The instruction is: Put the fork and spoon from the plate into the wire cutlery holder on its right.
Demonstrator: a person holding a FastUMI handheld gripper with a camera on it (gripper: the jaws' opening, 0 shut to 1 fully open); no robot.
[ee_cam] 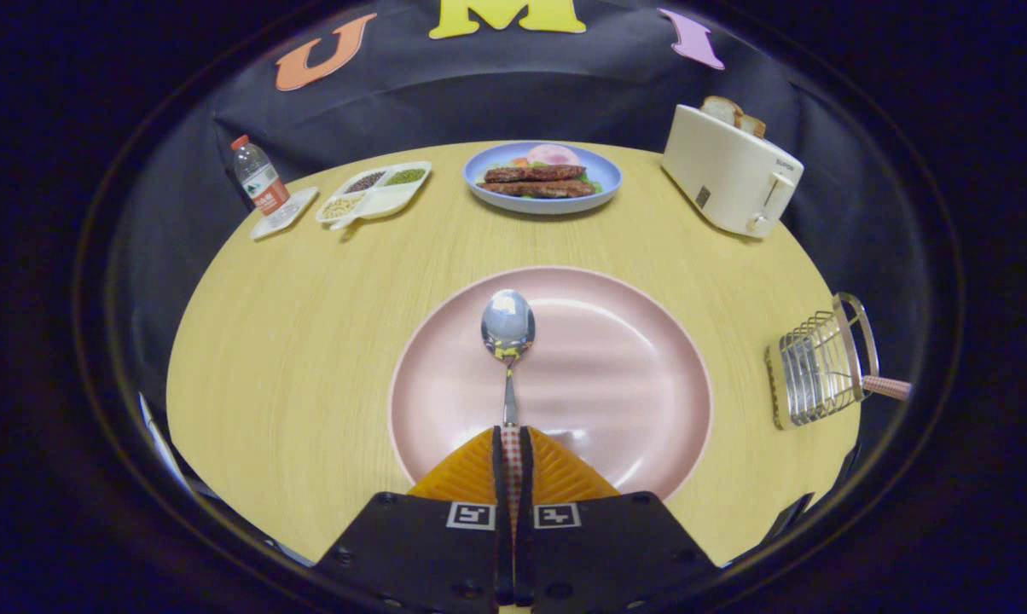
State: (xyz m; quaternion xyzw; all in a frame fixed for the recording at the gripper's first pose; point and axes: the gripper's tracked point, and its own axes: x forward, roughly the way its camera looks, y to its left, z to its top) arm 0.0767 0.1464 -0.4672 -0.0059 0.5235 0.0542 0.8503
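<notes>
A metal spoon [507, 328] with a checked handle points away from me over the pink plate [616, 358]. My gripper [512, 437] is shut on the spoon's handle, both fingers pressing it, the bowl sticking out ahead of the fingertips. The wire cutlery holder [816, 367] stands to the right of the plate near the table's edge. A checked handle [887, 388] sticks out of its right side.
Beyond the plate stand a blue plate of food [543, 177], a white toaster [729, 170] with bread at the far right, a divided snack tray [375, 194] and a water bottle [259, 177] at the far left. The round wooden table [309, 324] drops off close behind the holder.
</notes>
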